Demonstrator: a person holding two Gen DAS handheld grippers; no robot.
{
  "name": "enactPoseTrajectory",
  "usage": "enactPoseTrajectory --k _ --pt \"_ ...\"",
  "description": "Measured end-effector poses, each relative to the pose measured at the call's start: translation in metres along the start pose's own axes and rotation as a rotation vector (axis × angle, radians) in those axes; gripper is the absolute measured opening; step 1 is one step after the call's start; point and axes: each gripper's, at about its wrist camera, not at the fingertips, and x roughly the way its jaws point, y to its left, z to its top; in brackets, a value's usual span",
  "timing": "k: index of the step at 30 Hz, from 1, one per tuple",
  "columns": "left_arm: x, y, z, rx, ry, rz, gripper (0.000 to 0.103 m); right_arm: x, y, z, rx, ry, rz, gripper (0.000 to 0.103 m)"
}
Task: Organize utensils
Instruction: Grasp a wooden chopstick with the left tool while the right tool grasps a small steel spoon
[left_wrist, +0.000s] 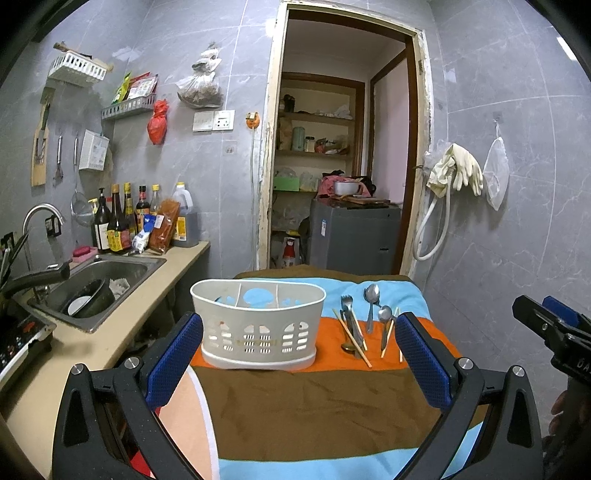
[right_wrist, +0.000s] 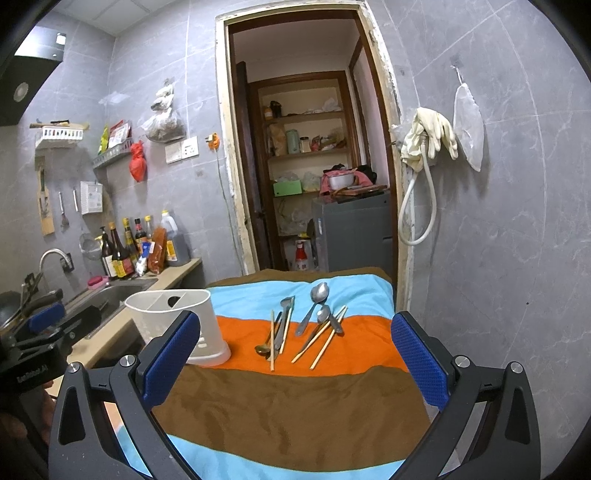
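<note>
A white slotted utensil caddy (left_wrist: 258, 325) (right_wrist: 184, 325) stands upright on a striped cloth (left_wrist: 314, 406) (right_wrist: 295, 398), its compartments holding nothing I can see. To its right lie loose utensils: a fork (left_wrist: 348, 314), two spoons (left_wrist: 371, 299) (right_wrist: 318, 295), a small dark spoon (right_wrist: 263, 349) and wooden chopsticks (left_wrist: 354, 343) (right_wrist: 321, 341). My left gripper (left_wrist: 299, 365) is open, short of the caddy, nothing between its blue pads (left_wrist: 173, 362). My right gripper (right_wrist: 295, 365) is open too, short of the utensil pile. The right gripper also shows in the left wrist view at the right edge (left_wrist: 550, 328).
A counter with a steel sink (left_wrist: 99, 288) and sauce bottles (left_wrist: 122, 221) runs along the left. A doorway (left_wrist: 343, 155) behind the cloth-covered table opens onto shelves and a grey cabinet (left_wrist: 354, 236). Rubber gloves (left_wrist: 458, 170) and a hose hang on the right wall.
</note>
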Motion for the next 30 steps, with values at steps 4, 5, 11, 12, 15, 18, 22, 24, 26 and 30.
enactPoseTrajectory --k 4,5,11,12,15,18,22,24,26,30 --pt "0.008 -0.013 0.011 0.011 -0.007 -0.006 0.102 0.012 -0.022 0.012 0.009 -0.003 -0.009 0.103" --pt "0.011 -0.017 0.014 0.012 -0.009 -0.008 0.102 0.012 -0.025 0.015 0.010 -0.006 -0.011 0.103" --pt "0.037 -0.039 0.032 -0.006 -0.004 -0.019 0.102 0.027 -0.048 0.038 0.005 -0.029 -0.009 0.103" --pt "0.043 -0.043 0.035 -0.010 -0.001 -0.024 0.102 0.032 -0.053 0.041 -0.003 -0.029 -0.005 0.103" --pt "0.064 -0.056 0.042 -0.011 0.015 -0.027 0.102 0.048 -0.066 0.046 -0.025 -0.012 0.006 0.103" --pt "0.087 -0.070 0.045 -0.003 0.040 -0.031 0.102 0.073 -0.083 0.049 -0.054 0.033 0.035 0.103" --pt "0.118 -0.086 0.039 0.013 0.081 -0.041 0.102 0.110 -0.105 0.047 -0.054 0.103 0.096 0.103" --pt "0.136 -0.093 0.034 0.020 0.103 -0.045 0.101 0.131 -0.117 0.041 -0.041 0.142 0.122 0.103" --pt "0.156 -0.101 0.026 0.030 0.132 -0.045 0.097 0.150 -0.127 0.038 -0.027 0.175 0.142 0.097" --pt "0.194 -0.109 0.014 0.040 0.196 -0.026 0.080 0.190 -0.143 0.027 0.003 0.257 0.180 0.082"
